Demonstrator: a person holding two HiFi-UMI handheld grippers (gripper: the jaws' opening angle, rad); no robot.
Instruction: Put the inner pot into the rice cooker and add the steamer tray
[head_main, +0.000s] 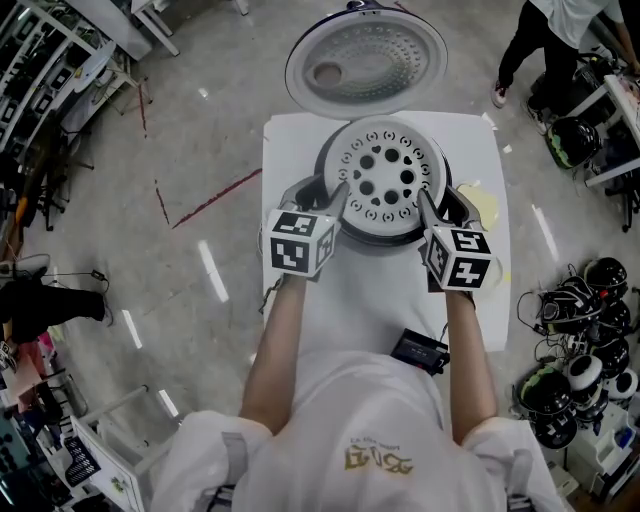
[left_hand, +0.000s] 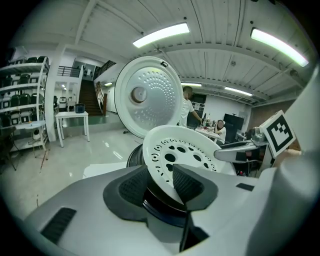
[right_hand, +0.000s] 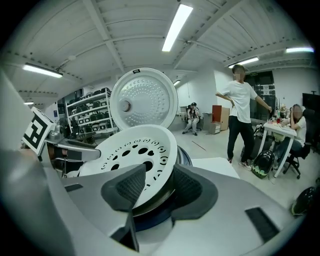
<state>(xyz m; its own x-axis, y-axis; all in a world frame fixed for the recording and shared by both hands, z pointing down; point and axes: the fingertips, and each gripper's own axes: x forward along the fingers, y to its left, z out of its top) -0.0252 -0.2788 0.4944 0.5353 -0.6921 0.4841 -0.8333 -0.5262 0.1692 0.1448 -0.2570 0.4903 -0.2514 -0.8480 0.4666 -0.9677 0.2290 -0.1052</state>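
So the steamer tray is sitting over the mouth of the rice cooker on the white table, lid flipped open behind. The left gripper and right gripper each have their jaws apart around its rim, not pinching. I'd check it sits level, then pull both straight out sideways without snagging the lip. No brand readable anywhere; the gold shirt print is too small.

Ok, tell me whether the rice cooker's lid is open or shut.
Open. The lid stands tipped back beyond the steamer tray, its dimpled inner face showing.
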